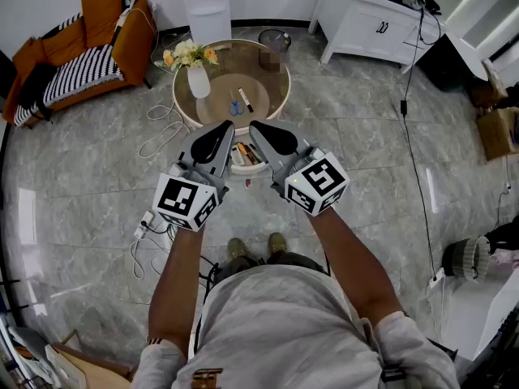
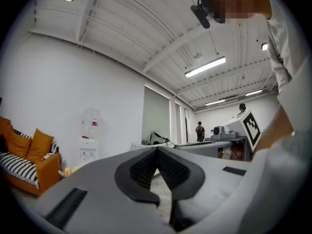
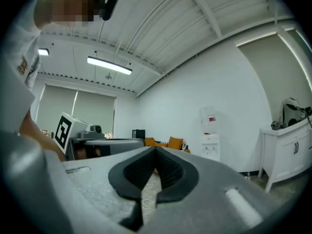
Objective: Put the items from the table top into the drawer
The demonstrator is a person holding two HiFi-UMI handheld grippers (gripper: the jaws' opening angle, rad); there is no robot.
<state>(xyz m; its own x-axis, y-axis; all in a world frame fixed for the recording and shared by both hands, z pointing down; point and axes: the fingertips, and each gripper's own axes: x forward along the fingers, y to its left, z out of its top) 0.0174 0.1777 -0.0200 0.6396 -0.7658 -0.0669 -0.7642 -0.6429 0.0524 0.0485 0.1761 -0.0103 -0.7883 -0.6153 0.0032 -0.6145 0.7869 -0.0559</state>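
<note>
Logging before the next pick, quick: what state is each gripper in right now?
Left gripper: closed, holding nothing.
Right gripper: closed, holding nothing.

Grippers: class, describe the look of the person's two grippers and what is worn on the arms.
The left gripper and right gripper are grey, wedge-shaped shells with black ribbed pads. Each carries a white cube with black square markers. The person wears a pale short-sleeved shirt.
</note>
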